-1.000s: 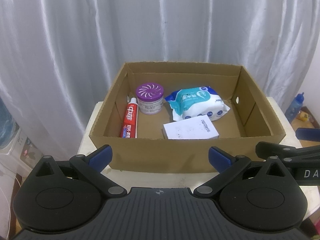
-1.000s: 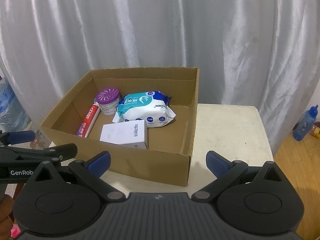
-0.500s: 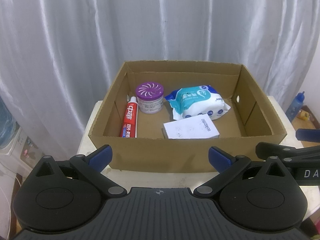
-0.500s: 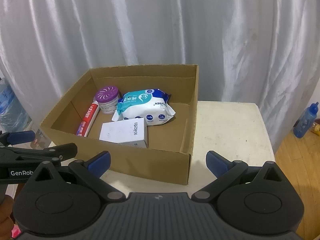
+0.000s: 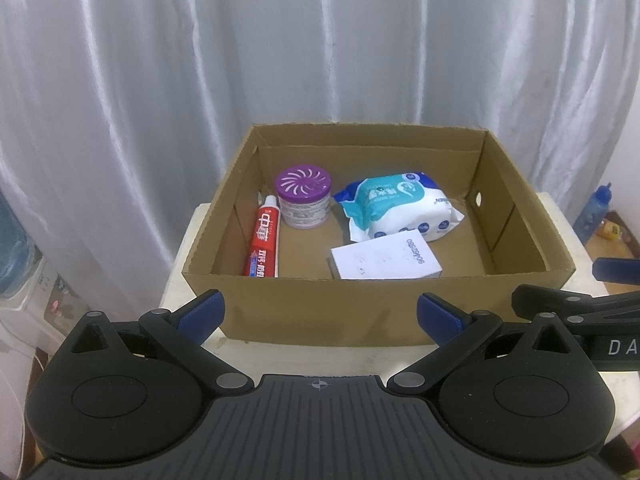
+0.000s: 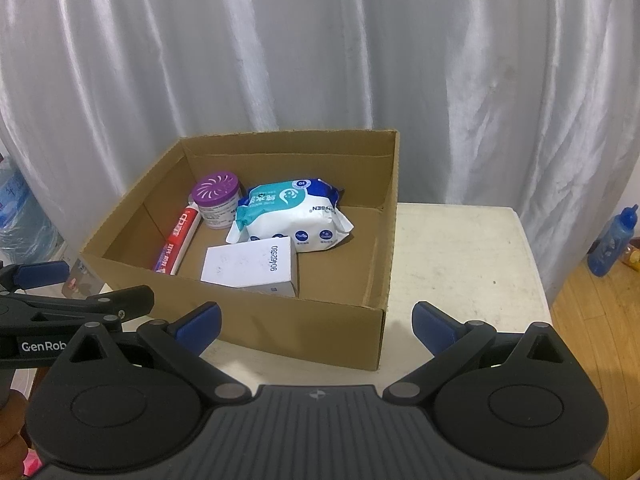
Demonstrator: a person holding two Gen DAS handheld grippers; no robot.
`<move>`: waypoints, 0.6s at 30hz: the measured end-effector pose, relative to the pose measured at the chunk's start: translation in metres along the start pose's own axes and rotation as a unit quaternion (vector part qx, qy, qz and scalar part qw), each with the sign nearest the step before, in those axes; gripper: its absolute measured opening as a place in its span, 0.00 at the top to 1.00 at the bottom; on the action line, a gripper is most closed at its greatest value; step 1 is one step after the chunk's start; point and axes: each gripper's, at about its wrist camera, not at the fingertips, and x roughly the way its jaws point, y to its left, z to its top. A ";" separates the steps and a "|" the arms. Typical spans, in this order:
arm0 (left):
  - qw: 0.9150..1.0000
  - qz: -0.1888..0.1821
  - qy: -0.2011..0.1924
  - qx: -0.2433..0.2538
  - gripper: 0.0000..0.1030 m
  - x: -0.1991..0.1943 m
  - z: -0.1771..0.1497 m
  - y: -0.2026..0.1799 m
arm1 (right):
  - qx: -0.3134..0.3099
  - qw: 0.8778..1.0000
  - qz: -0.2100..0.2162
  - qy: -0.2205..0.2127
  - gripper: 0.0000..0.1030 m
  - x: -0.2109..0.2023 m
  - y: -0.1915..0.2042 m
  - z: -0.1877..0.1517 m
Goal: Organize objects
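An open cardboard box [image 5: 320, 304] [image 6: 280, 316] stands on a white table. Inside lie a red toothpaste tube [image 5: 263, 240] [image 6: 178, 240], a purple-lidded air freshener tub [image 5: 304, 196] [image 6: 218, 198], a blue and white wet wipes pack [image 5: 400, 208] [image 6: 292, 216] and a small white carton [image 5: 386, 258] [image 6: 250, 264]. My left gripper [image 5: 320, 312] hangs open just before the box's near wall, holding nothing. My right gripper [image 6: 316, 318] is open at the box's near right corner, also with nothing in it. Each gripper shows at the edge of the other's view.
The white table [image 6: 460, 248] has bare surface to the right of the box. A silvery curtain [image 5: 320, 40] closes off the back. A blue bottle [image 6: 614, 240] stands on the wooden floor at the right. A large water jug [image 6: 20, 216] sits at the left.
Both grippers have drawn back and risen slightly, so the box sits a little higher in view. Nothing in the box has moved, and both grippers stay open.
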 end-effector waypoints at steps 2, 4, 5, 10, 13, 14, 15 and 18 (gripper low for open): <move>1.000 -0.001 0.000 0.000 0.00 0.000 0.000 0.000 | 0.000 1.000 0.000 -0.001 0.00 0.000 0.000 0.000; 1.000 0.000 0.000 0.001 0.00 0.000 0.000 0.000 | -0.001 1.000 -0.001 -0.001 0.00 0.000 0.000 0.000; 1.000 0.000 0.000 0.001 0.00 0.000 0.001 0.000 | -0.001 1.000 -0.001 -0.001 0.00 0.000 0.001 0.001; 1.000 0.000 0.000 0.002 0.00 0.000 0.001 0.000 | 0.000 1.000 -0.001 -0.001 0.00 0.000 0.002 0.001; 1.000 0.001 0.001 0.003 0.00 0.002 0.002 -0.001 | 0.001 1.000 -0.001 0.000 0.00 0.000 0.001 0.001; 1.000 0.001 0.002 0.003 0.00 0.002 0.002 -0.001 | 0.002 1.000 -0.001 0.001 0.00 0.000 0.001 0.001; 1.000 0.001 0.002 0.003 0.00 0.002 0.002 -0.001 | 0.002 1.000 -0.001 0.001 0.00 0.000 0.001 0.001; 1.000 0.001 0.002 0.003 0.00 0.002 0.002 -0.002 | 0.003 1.000 -0.001 0.002 0.00 0.000 0.000 0.001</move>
